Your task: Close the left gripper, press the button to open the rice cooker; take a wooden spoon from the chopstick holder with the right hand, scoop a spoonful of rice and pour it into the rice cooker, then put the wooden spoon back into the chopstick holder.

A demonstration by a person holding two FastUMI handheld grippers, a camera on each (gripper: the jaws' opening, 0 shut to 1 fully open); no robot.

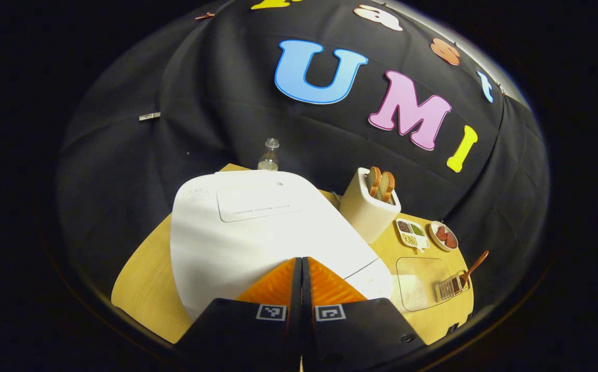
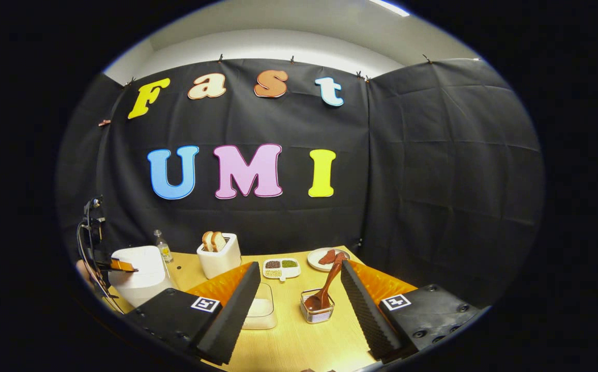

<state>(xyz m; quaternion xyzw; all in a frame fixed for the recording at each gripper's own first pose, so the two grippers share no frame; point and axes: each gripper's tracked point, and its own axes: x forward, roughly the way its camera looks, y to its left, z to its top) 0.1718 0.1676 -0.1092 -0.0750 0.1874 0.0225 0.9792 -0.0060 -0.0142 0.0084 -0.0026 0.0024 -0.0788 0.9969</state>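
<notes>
- The brown wooden spoon stands bowl-down in the small wire chopstick holder, handle leaning far-right.
- The left gripper, fingers together, hides the white rice cooker's near edge.
- The right gripper gapes, empty.

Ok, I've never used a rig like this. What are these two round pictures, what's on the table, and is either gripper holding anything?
Each picture comes from a camera riding on a hand-held two-finger gripper, looking forward along its fingers.

In the left gripper view, the left gripper is shut, holding nothing, with its tips at the front of the white rice cooker, whose lid is down.

In the right gripper view, the right gripper is open and empty, facing the wooden spoon, which stands in the chopstick holder.

On the wooden table also stand a clear box of rice, a toaster with bread, a divided dish of grains, a small plate and a bottle.
</notes>
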